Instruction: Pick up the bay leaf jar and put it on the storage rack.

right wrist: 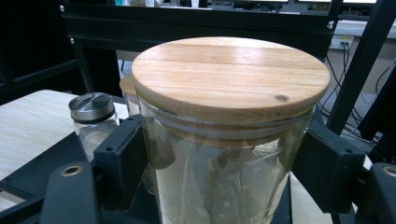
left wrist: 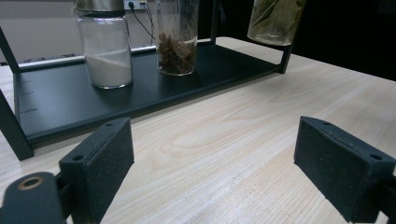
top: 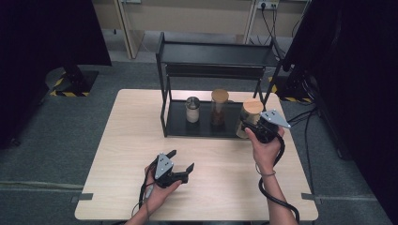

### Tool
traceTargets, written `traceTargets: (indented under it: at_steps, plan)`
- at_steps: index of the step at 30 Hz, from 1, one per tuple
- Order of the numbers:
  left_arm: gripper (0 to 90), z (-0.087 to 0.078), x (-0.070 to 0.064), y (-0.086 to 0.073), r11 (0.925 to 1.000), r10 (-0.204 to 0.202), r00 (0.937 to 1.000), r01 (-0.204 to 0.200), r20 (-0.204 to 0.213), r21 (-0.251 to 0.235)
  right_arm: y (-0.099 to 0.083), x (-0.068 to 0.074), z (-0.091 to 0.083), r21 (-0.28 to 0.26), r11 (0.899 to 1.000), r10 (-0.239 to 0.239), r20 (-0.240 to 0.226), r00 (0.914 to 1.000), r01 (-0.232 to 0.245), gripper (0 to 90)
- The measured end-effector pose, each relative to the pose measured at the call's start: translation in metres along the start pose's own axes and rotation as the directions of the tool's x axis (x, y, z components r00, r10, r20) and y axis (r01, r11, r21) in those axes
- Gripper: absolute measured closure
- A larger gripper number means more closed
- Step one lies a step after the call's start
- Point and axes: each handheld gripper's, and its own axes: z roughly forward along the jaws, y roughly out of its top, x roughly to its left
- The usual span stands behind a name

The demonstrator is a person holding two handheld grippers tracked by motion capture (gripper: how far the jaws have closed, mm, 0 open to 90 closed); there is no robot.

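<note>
Right gripper (top: 248,127) closed around leaf jar (right wrist: 229,140), wooden lid on, at right end of rack (top: 187,126) bottom shelf. Left gripper (top: 180,161) held wide open, empty, low over near table (top: 225,187).

- A light wooden table (top: 141,154) stands on a grey floor, and a black two-level rack (top: 213,56) sits at its far side.
- Three jars stand in a row on the rack's lower shelf: a small jar with a metal lid (top: 192,109), a tall jar with a wooden lid (top: 219,107), and a wider wood-lidded jar (top: 251,114) at the shelf's right end.
- The right gripper (top: 252,127) is up against the wider jar, a grey three-cornered plate on top and its cable trailing toward the person.
- The left gripper (top: 181,160) rests low over the near middle of the table, jaws spread apart, well apart from the rack.
</note>
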Motion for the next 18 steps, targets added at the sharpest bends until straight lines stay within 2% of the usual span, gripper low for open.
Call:
traceTargets:
  at_steps: [18]
  plan:
    - [11.8, 0.0, 0.0, 0.0, 1.0, 0.0, 1.0, 0.0, 0.0, -0.002, 0.002, -0.003, 0.018, 0.029, 1.0, 0.009, 0.015, 0.9999, -0.009, 25.0]
